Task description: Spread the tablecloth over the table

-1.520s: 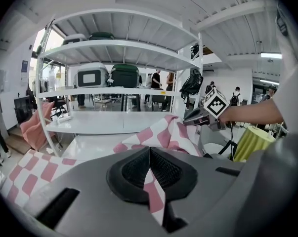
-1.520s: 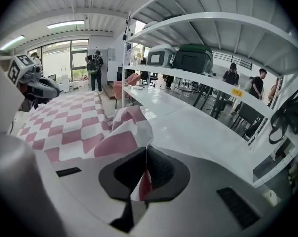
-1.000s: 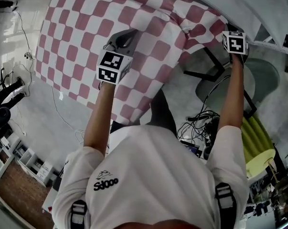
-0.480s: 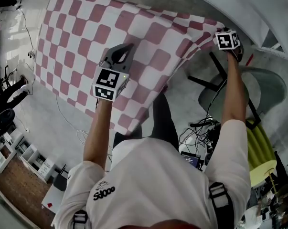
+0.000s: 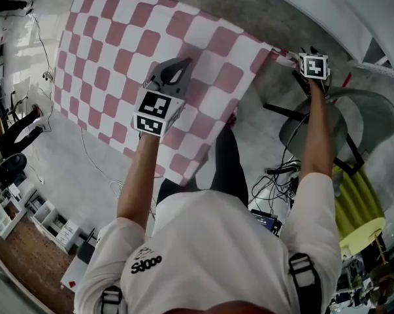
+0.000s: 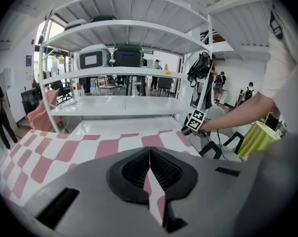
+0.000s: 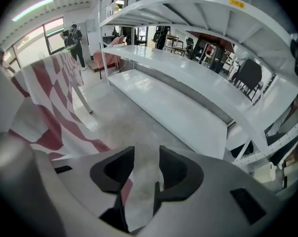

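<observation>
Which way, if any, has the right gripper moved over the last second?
Yes: the right gripper has sunk toward the grey chair, lowering the tablecloth corner. Its jaws have just opened, cloth loose between them.

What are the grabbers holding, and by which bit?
The left gripper is shut on the near edge of the tablecloth. The right gripper has just been opening its jaws; the cloth's corner lies between them, ungripped.

The checked tablecloth [image 5: 151, 51] lies spread over the table [image 7: 81, 98].
</observation>
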